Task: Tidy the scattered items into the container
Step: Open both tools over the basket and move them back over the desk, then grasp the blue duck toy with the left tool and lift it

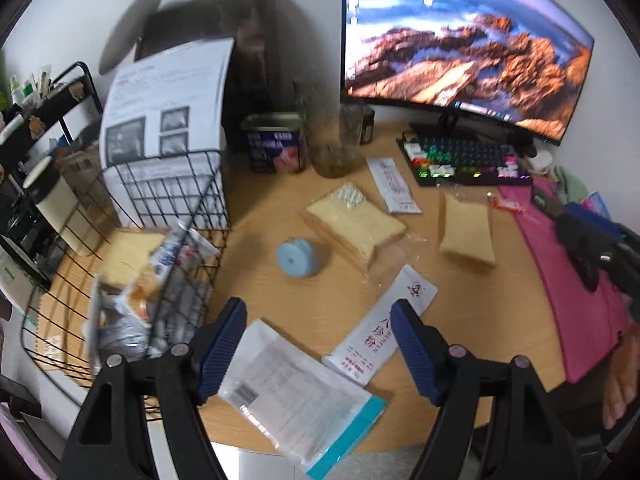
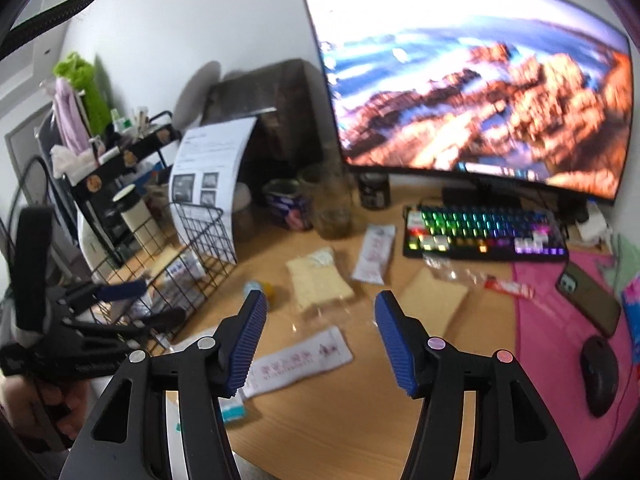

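1. The wire basket (image 1: 132, 264) stood at the left of the tabletop (image 1: 304, 312) and already held a bread slice, a tube and crumpled packets. Many items were scattered to its right.
2. The left gripper (image 1: 320, 344) hung over the near edge with its fingers spread apart and nothing between them. Below lay the flat clear document pouch (image 1: 296, 396) and the white sachet (image 1: 380, 324).
3. The right gripper (image 2: 320, 336) was likewise released and empty, above the same white sachet (image 2: 300, 360).
4. Judged from this, the step in hand was a fresh pick. Flat, slick packets give little to pinch, so a low approach catching one free edge would serve best.
5. The bagged bread slices (image 1: 356, 224) looked soft and crushable under crinkly film, so a light pinch on the wrapper would be safer.
6. The pale blue round tape roll (image 1: 298, 258) was smooth and lay just right of the basket. It could roll if nudged.
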Available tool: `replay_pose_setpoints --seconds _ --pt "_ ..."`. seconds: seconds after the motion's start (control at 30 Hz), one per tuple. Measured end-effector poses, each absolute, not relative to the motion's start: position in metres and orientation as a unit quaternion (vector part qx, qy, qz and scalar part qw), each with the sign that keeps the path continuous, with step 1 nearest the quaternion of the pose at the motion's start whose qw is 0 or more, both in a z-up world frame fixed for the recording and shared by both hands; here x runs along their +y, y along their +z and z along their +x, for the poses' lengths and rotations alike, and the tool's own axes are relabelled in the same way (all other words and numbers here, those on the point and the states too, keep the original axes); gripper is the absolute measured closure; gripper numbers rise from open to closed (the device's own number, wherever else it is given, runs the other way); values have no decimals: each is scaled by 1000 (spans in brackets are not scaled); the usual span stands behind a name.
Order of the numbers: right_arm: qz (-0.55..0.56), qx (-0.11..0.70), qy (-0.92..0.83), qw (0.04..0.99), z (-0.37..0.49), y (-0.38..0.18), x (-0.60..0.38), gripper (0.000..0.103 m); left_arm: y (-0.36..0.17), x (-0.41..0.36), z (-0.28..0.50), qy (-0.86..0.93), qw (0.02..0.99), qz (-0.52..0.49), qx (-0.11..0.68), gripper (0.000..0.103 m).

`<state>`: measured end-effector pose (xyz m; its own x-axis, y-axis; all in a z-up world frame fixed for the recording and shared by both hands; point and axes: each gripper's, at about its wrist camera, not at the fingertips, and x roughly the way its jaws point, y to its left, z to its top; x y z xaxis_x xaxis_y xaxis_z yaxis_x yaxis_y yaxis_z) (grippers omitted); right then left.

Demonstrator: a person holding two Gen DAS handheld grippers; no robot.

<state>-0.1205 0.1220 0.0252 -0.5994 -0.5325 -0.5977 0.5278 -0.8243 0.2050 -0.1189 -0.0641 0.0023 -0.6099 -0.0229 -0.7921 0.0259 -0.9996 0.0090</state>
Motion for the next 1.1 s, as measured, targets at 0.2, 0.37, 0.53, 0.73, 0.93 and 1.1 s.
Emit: replay_pose_setpoints --seconds 0.2,0.37,0.53,0.73,0.93,1.1 --pt "331 1 -892 308 -130 10 130 46 -32 -63 -159 -886 24 463 5 25" --pt "332 1 -891 311 -146 3 136 46 -56 -66 -192 -876 46 480 2 25" --pt "342 -4 -894 290 -168 -10 152 46 -71 -71 -216 -870 60 488 2 25" --pt "356 -10 -892 278 -186 -25 166 46 -85 -76 -233 -863 68 501 3 25" --pt "362 -6 -890 277 -197 -33 167 46 -96 -79 -240 -858 69 509 1 29" --pt "356 -6 -899 255 -207 -33 177 46 -105 -81 -241 -851 68 521 -2 52"
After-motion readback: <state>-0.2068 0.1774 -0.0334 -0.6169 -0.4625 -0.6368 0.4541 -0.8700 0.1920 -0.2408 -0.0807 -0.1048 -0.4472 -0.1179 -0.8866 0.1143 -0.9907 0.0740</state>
